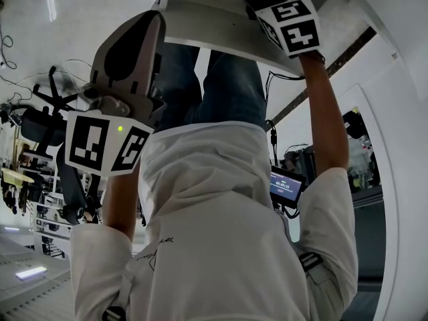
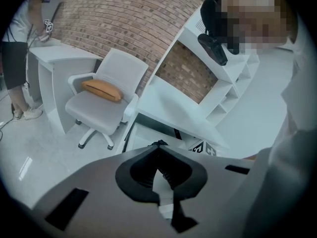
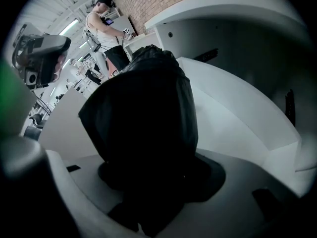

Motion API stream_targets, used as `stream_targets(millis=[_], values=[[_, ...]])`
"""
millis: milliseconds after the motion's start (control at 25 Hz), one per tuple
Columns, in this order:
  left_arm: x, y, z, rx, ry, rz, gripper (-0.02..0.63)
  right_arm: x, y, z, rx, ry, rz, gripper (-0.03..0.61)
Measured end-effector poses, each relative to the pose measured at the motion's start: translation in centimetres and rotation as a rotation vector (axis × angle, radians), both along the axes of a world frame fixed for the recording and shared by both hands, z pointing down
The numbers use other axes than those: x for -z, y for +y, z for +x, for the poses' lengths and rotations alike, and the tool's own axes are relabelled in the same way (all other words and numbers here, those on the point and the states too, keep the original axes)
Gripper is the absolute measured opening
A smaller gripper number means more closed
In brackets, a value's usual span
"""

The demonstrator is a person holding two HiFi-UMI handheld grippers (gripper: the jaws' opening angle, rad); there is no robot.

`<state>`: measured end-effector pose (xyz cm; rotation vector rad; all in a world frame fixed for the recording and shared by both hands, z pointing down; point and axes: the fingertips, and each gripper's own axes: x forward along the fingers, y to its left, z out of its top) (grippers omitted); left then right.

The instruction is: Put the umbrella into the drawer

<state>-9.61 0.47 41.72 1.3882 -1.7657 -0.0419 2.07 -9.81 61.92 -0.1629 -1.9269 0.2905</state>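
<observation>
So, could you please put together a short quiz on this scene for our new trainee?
1. True or false: the right gripper is shut on the black umbrella.
2. The left gripper holds: A) the umbrella B) a cushion C) nothing.
3. Fill in: on the white chair lies an orange ____.
Key: 1 true; 2 C, its jaws are together and empty; 3 cushion.
</observation>
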Motion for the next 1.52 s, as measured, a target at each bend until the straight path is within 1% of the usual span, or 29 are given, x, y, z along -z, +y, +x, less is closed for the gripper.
stream_targets(millis=[320,520,880,1080,1520], values=[[-0.3,0.0,-0.1,0.001,0.015,0.008,0.017,-0.9,-0.1,0.2,0.012,0.024,0.036,0.252],[-0.6,-0.1,0.3,-0.034,0.031,0.003,0.017,-1.2,-0.3,0.0,0.006,0.037,0.056,0.252],[-0.9,-0.4,1.0,-0.058,0.059,0.010,0.017,-2.0,-0.2,-0.1,0.010,0.067,0.088,0.253],[-0.5,0.0,0.8,-0.050,0.059,0.014,0.017,-2.4,-0.1,0.0,0.007,0.086,0.100,0.253],[-0.1,0.2,1.0,-0.052,0.053,0.010,0.017,-3.7,0.5,0.0,0.043,0.122,0.096,0.255]])
